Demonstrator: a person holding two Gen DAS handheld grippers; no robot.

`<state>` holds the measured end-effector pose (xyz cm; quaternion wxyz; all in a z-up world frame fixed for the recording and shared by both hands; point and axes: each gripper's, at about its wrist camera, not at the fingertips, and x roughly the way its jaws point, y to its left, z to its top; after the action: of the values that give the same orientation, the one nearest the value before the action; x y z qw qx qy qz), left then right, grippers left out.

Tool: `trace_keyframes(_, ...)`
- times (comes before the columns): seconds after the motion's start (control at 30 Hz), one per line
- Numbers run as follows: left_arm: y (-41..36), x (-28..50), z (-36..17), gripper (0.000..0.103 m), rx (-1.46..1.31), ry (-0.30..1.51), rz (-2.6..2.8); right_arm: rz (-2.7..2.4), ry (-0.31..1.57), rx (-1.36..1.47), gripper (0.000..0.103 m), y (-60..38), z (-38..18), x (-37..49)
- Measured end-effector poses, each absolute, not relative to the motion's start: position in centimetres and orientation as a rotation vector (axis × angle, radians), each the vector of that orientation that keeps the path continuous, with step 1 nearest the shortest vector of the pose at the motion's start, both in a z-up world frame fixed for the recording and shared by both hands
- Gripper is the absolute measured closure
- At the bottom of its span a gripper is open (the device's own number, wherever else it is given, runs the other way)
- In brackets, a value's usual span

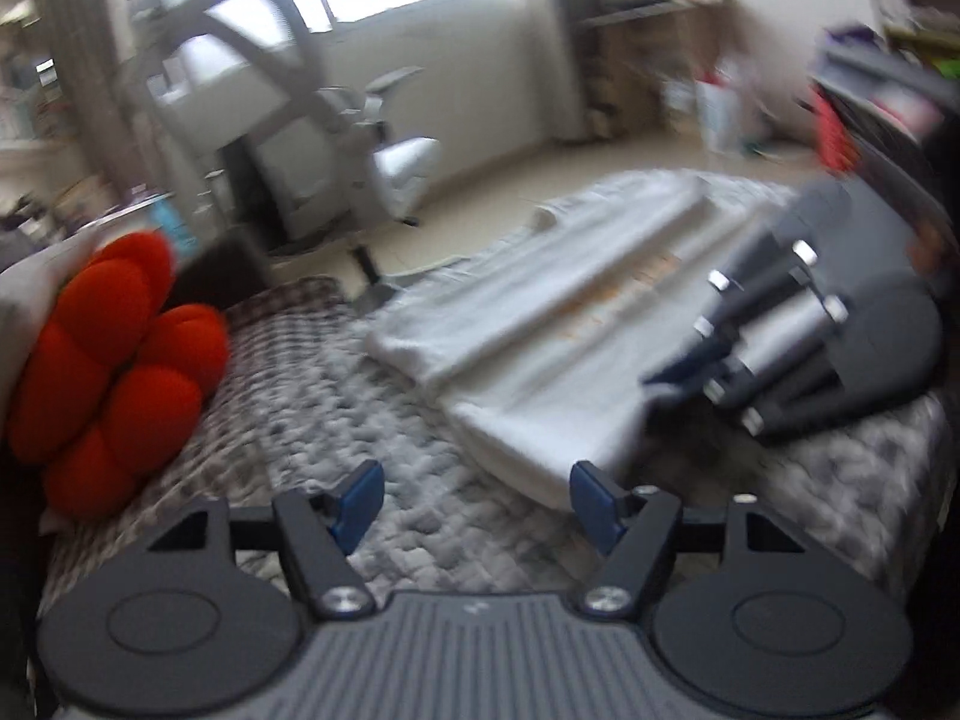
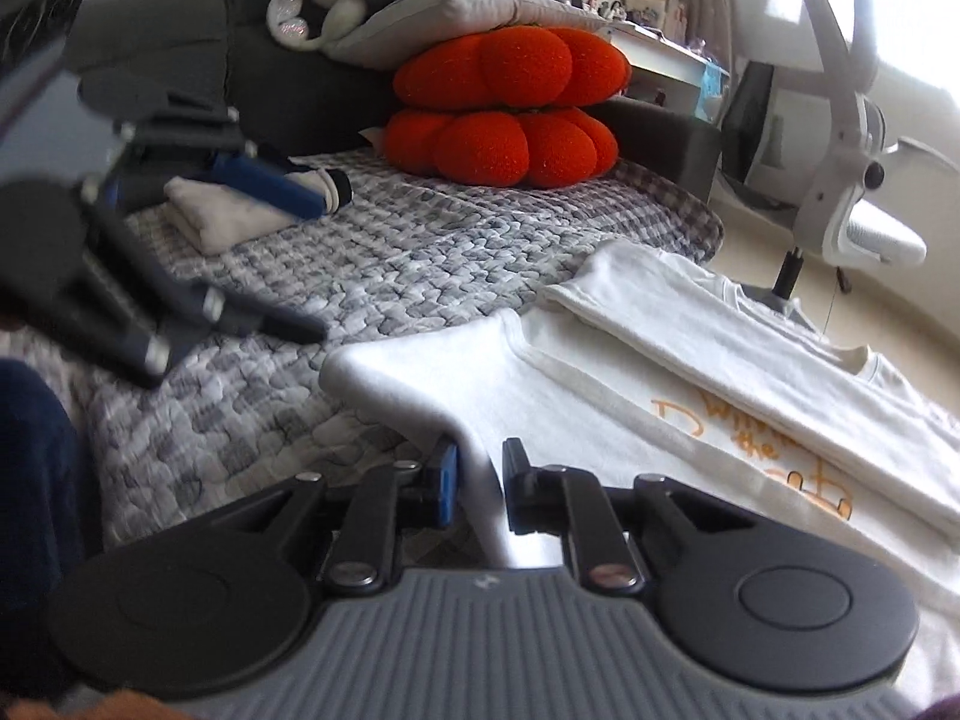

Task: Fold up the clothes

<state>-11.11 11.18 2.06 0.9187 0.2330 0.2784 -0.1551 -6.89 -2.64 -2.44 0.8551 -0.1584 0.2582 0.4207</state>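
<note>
— One white T-shirt (image 2: 600,396) with orange lettering lies on the grey quilted blanket (image 2: 384,264), both sides folded inward. How do the fingers stand?

— The right gripper (image 2: 480,486) pinches its near hem; the left gripper (image 1: 474,498) gapes, holding nothing.

— Differences between views?

— Only the right wrist shows a small folded cloth (image 2: 222,216) beyond the shirt, near the red cushions (image 2: 510,102). An office chair (image 1: 336,120) stands farther off.

Shirt on the bed, cushions behind it

In the right wrist view the shirt (image 2: 630,372) lies on the quilt (image 2: 372,276) at lower right; stacked cushions (image 2: 510,108) sit upper centre, a folded garment (image 2: 222,216) at left, a chair (image 2: 852,138) at far right.
</note>
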Motion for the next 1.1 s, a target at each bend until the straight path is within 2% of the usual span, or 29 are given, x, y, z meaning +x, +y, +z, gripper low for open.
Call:
trace_keyframes(0.2, 9.2, -12.0, 1.6, 0.033, 0.601, 0.533, -0.483, 0.902, 0.577, -0.305, 0.088, -2.9, -2.5, -6.5)
trace_keyframes(0.5, 6.1, -10.3, -1.3, 0.033, 0.798, 0.585, -0.542, 0.916, 0.587, -0.304, 0.088, -3.0, -2.5, -6.3)
trace_keyframes(0.53, 6.0, -10.1, -1.5, 0.035, 0.797, 0.596, -0.538, 0.917, 0.587, -0.303, 0.088, -3.1, -2.4, -6.3)
trace_keyframes(0.63, 5.7, -9.6, -2.0, 0.059, 0.801, 0.607, -0.502, 0.921, 0.586, -0.3, 0.088, -3.2, -2.4, -6.2)
trace_keyframes(0.67, 5.7, -9.5, -2.2, 0.073, 0.807, 0.611, -0.481, 0.922, 0.586, -0.3, 0.088, -3.3, -2.4, -6.2)
trace_keyframes(0.7, 5.7, -9.4, -2.4, 0.083, 0.814, 0.615, -0.46, 0.924, 0.584, -0.302, 0.088, -3.3, -2.4, -6.3)
trace_keyframes(0.83, 6.3, -9.2, -2.4, 0.087, 0.781, 0.625, -0.435, 0.942, 0.564, -0.344, 0.082, -3.8, -2.7, -6.9)
trace_keyframes(1.1, 6.4, -9.5, -2.2, 0.092, 0.748, 0.599, -0.406, 0.849, 0.498, -0.577, 0.081, -6.6, -4.7, -8.8)
